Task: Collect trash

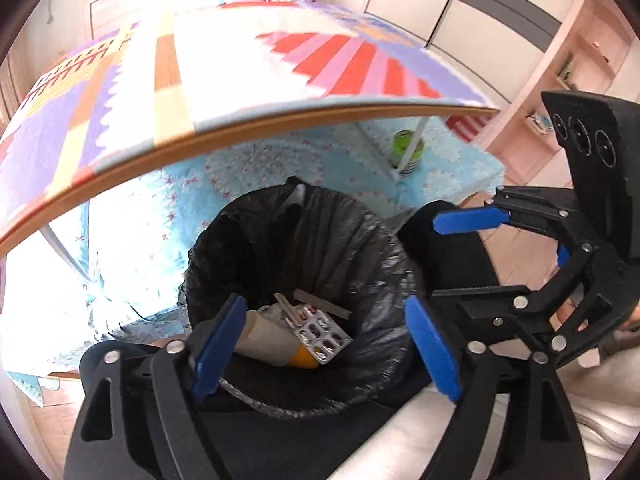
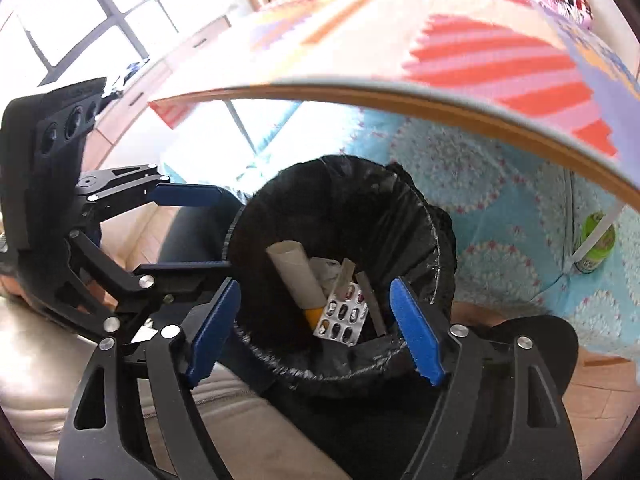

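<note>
Both pairs of tongs hang released above the round bin lined with a crinkled black plastic bag [image 1: 352, 248]; the left gripper [image 1: 326, 344] stands with its blue pads wide and nothing between them, and the right gripper [image 2: 316, 330] is the same, spread and empty; in the left wrist view the right gripper sits to the right of the bin, near its rim. The trash lies at the bottom of the liner: a beige cardboard tube with a yellow end [image 2: 294, 276], a silver blister pack of pills [image 2: 344, 316] leaning against it, a grey flat strip [image 1: 322, 304] and some crumpled white paper [image 2: 326, 268]; so this load looks delivered. Beyond the bin a table with a bright patchwork cloth of red, lilac and orange [image 1: 240, 80] overhangs a light blue flowered rug [image 2: 480, 184]; a green-lidded jar [image 1: 406, 152] stands far under it, beside a white table leg.

Risks, as I judge them: the table edge is close above the bin, so raising either gripper carelessly could knock it; the two tools are near each other and could clash; a finger catching the loose liner could drag it off the rim or tip the bin; the jar behind the leg is awkward to reach if it counts as trash.
</note>
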The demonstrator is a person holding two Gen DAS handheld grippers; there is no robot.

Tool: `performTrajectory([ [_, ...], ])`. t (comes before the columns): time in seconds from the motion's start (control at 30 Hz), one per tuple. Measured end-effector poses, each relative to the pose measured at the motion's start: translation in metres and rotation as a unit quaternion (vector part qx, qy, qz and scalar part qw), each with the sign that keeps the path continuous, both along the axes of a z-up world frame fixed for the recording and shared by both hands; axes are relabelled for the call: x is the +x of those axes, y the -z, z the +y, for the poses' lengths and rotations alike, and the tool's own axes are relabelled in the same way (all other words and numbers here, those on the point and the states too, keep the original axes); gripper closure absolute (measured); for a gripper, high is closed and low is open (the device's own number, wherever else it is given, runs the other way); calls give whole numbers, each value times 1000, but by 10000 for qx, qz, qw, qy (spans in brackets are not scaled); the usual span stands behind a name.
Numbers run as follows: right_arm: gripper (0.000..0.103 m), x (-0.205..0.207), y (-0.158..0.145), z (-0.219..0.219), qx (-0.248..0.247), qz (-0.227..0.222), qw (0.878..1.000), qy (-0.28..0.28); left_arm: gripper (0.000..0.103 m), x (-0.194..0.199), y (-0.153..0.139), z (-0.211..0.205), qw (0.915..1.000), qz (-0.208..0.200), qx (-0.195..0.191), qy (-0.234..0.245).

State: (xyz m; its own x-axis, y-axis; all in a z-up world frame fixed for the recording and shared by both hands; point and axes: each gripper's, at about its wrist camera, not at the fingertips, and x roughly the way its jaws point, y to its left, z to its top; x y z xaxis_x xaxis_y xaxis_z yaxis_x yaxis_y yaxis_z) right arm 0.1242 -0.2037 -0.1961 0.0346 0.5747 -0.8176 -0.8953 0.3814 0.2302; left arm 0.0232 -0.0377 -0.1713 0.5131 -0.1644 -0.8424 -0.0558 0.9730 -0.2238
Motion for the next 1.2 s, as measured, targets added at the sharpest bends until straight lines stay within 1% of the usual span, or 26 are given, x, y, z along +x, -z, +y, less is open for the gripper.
performTrajectory([
  [0.1,23,-5,-14,-5,1,-40,10000,-70,19,-6,-13,-2,9999,-54,83,27],
  [0.23,21,-9,-26,-12,-20,-54,9999,-123,9,-15,-29,-4,9999,-91,50,-34],
  [0.33,20,-13,-35,-14,-55,-86,9999,-111,8,-21,-42,-6,9998,-193,-5,28],
  [0.4,17,-17,-42,-15,-34,-140,9998,-170,8,-24,-51,-9,9996,-268,39,103],
  [0.5,17,-20,-51,-17,-2,-237,9995,-199,8,-28,-62,-12,9991,-384,50,178],
  [0.53,17,-22,-54,-18,1,-301,9994,-196,8,-29,-63,-13,9989,-414,27,195],
  [0.8,17,-27,-61,-18,34,-273,9991,-319,8,-32,-65,-15,9989,-441,-49,181],
  [0.87,17,-28,-61,-17,-19,-359,9988,-322,8,-32,-65,-15,9989,-438,-38,185],
  [0.97,17,-30,-61,-17,-6,-358,9988,-342,8,-32,-66,-16,9988,-438,16,203],
  [1.2,17,-32,-61,-17,27,-275,9988,-397,8,-32,-64,-15,9989,-433,-27,181],
])
